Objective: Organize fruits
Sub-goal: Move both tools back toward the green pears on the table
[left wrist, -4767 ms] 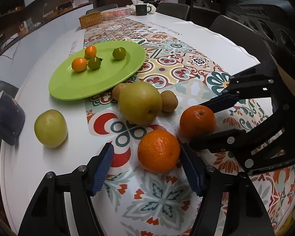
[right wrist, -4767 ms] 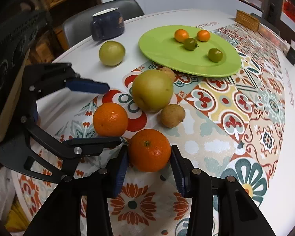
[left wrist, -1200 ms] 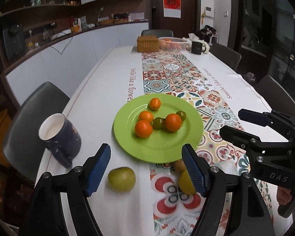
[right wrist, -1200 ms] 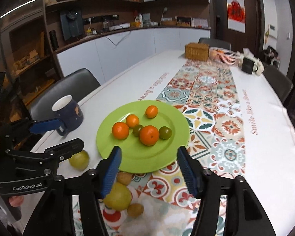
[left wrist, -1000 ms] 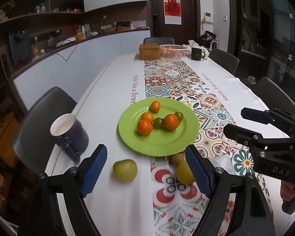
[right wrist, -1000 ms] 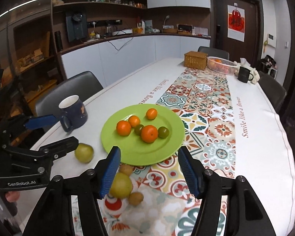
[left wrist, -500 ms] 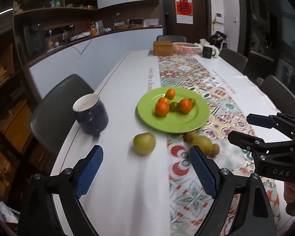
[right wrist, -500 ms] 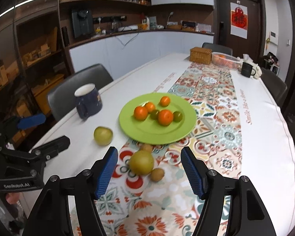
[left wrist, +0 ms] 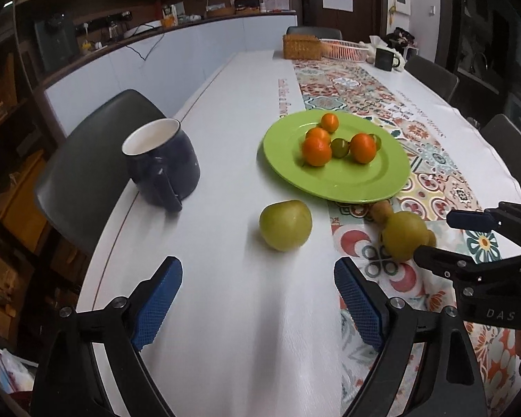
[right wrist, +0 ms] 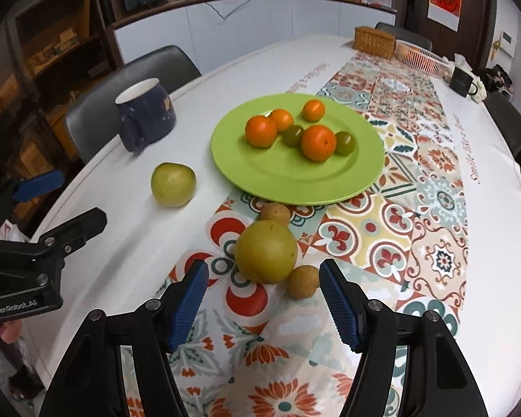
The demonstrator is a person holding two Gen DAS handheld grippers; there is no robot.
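two views. left wrist: the left gripper [left wrist: 257, 299], empty with jaws just opened wider, has dropped toward the green apple [left wrist: 285, 225] on the surface [left wrist: 225, 312]. right wrist: the right gripper [right wrist: 264, 299], half-open and empty, now sits lower, just short of the pear [right wrist: 266, 251]; both oranges [right wrist: 261, 131] have reached the plate [right wrist: 295, 184].

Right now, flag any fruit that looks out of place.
Four fruits lie off the green plate: a green apple on bare white table, and a pear touching two small brown fruits on the runner.
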